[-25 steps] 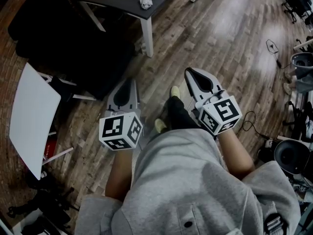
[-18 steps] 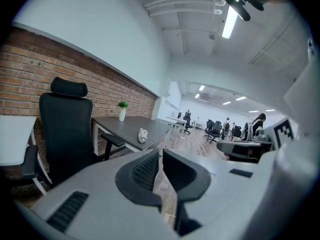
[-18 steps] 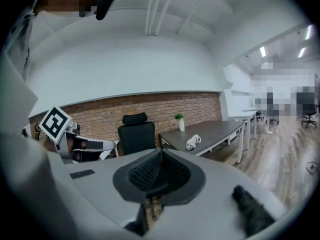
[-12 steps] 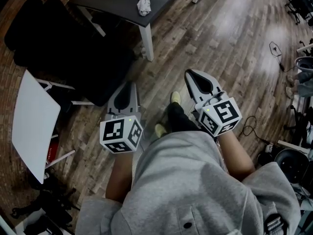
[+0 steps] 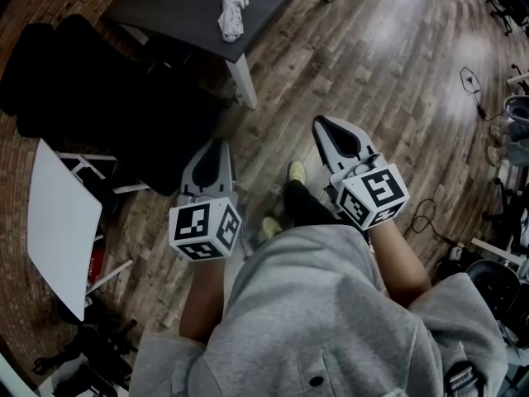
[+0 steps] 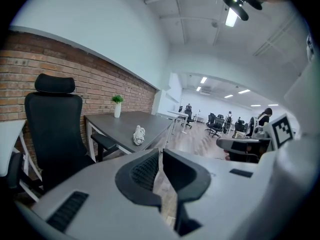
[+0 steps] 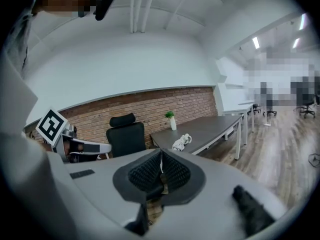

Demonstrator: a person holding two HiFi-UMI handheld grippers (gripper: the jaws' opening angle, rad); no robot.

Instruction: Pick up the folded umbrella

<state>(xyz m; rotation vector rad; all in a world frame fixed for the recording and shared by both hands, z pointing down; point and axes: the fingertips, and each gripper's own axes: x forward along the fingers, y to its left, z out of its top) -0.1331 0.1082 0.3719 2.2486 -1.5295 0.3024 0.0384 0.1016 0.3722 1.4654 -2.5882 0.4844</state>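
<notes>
Nearest, the person's grey sweatshirt (image 5: 314, 321) fills the bottom of the head view, with a forearm reaching out to each tool. The left hand-held gripper (image 5: 216, 144) has its jaws pressed together with nothing between them. The right hand-held gripper (image 5: 321, 123) is likewise closed and empty, its ribbed pads meeting at the tip. Both are held over the wooden floor (image 5: 372, 73), side by side and apart, and a pale shoe (image 5: 296, 172) shows between them.

Beyond the left hand-held gripper and to its left stands a black office chair (image 5: 99, 89), with a white table (image 5: 62, 222) nearer the person on that same side.

Farther ahead of both hand-held grippers is the dark grey bench (image 5: 178, 2) on white legs. The folded umbrella (image 5: 232, 11), pale and bundled with a loop handle, lies on the bench near its front edge, well apart from both tools. In the left gripper view it sits just left of the closed tips; in the right gripper view, just right of them.

At the bench's far end a small plant in a white vase (image 6: 117, 105) stands against the brick wall (image 6: 30, 59).
</notes>
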